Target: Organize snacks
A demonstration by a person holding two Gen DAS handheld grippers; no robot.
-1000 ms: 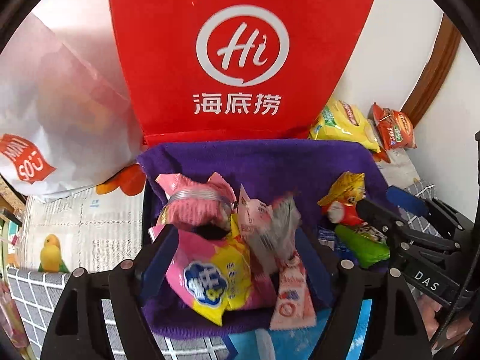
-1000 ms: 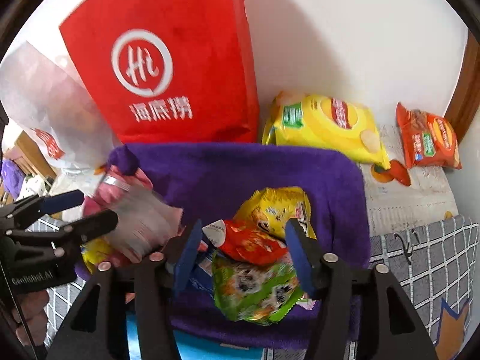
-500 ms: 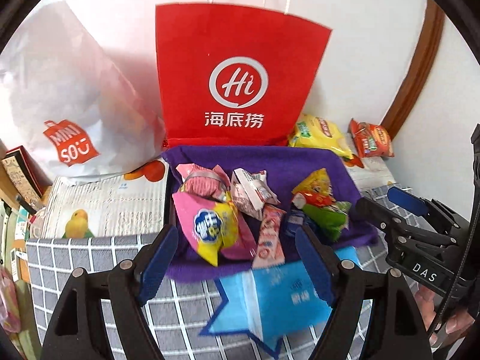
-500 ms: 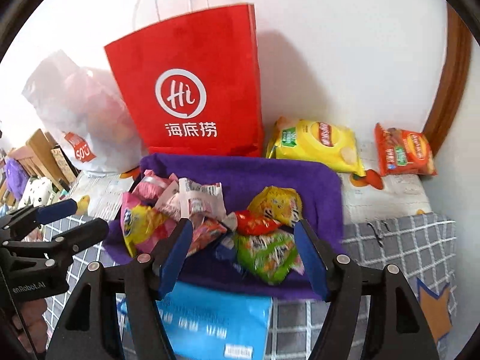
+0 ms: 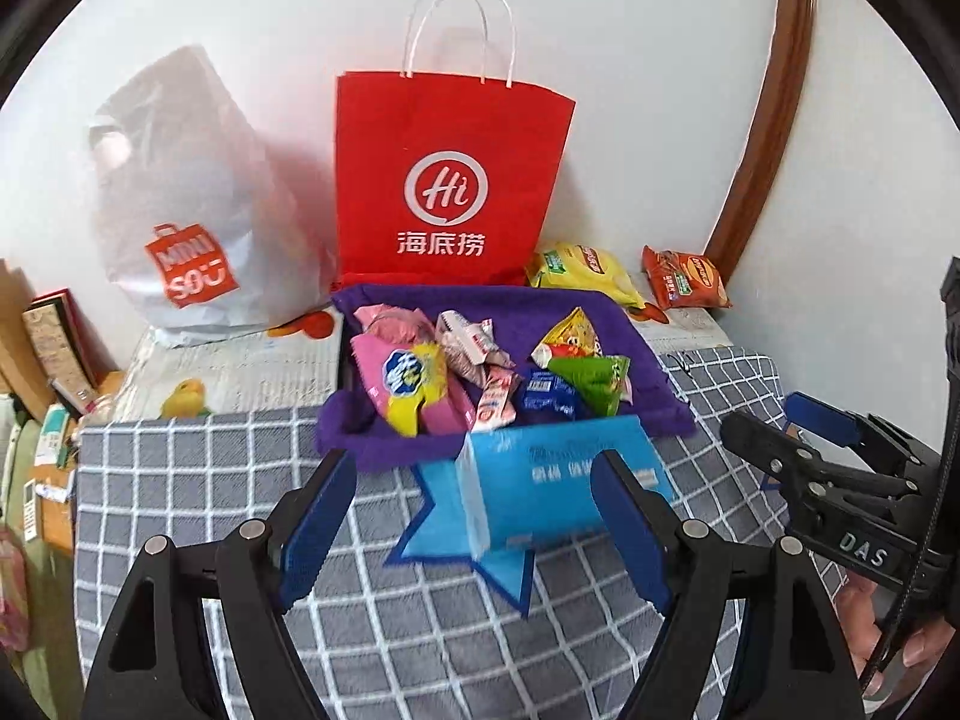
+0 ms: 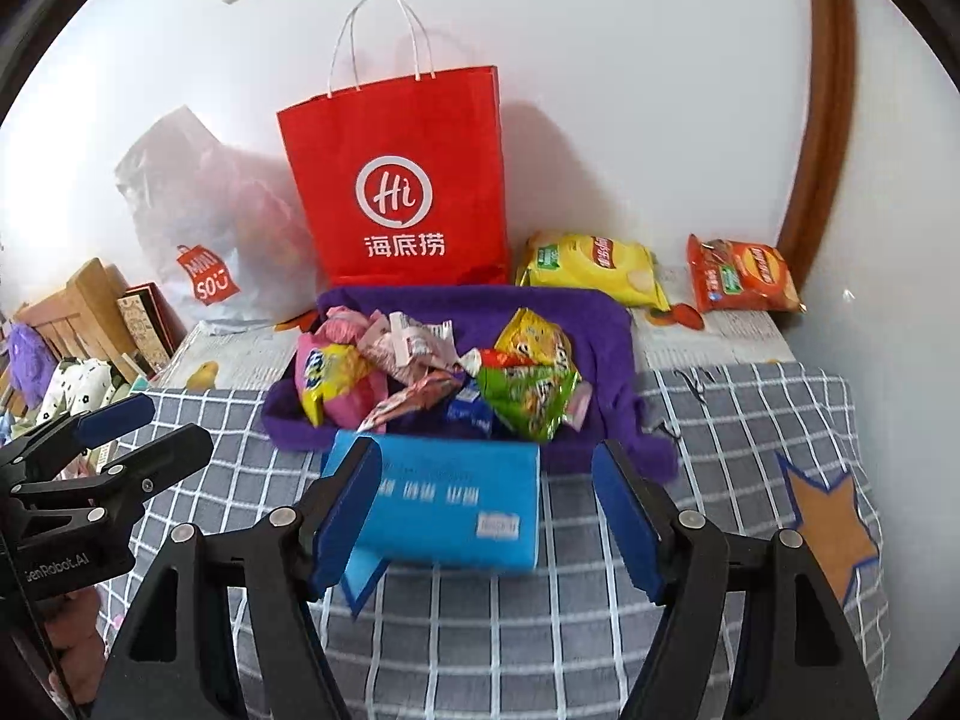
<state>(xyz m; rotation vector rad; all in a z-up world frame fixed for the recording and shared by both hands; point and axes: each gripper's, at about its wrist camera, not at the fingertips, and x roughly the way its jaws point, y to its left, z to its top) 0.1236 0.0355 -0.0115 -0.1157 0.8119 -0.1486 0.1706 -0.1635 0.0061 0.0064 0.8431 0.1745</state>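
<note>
A: Left wrist view first. What do you see?

B: The left gripper [image 5: 477,525] hangs over a grey checked cloth [image 5: 180,480], its fingers [image 5: 318,516] spread wide with nothing between them. Just beyond lies a blue packet [image 5: 558,486], blurred, so I cannot read it; it may be tissues. Past that sits a purple tray [image 5: 654,384] heaped with snacks: a pink and yellow bag [image 5: 408,384] on the left, a green bag [image 5: 591,375] and a small yellow bag [image 5: 570,333] on the right, and a blue wrapper [image 5: 546,393] between.

A: And behind the tray?

B: A red paper bag [image 5: 450,180] stands upright against the wall, with a white plastic bag [image 5: 192,210] to its left. On the far right lie a yellow chip bag [image 5: 585,270] and an orange chip bag [image 5: 684,279]. The right gripper [image 5: 798,438] shows at the right edge, with a hand [image 5: 888,636] below it.

A: Right wrist view?

B: The right gripper's own fingers [image 6: 624,516] are parting, empty; the blue packet lies on the cloth beneath, not touching them. The tray lies beyond it, with the snacks piled inside, the green bag nearest on the right. The left gripper stands released at the left edge. An orange star patch [image 6: 831,519] marks the cloth on the right.
</note>
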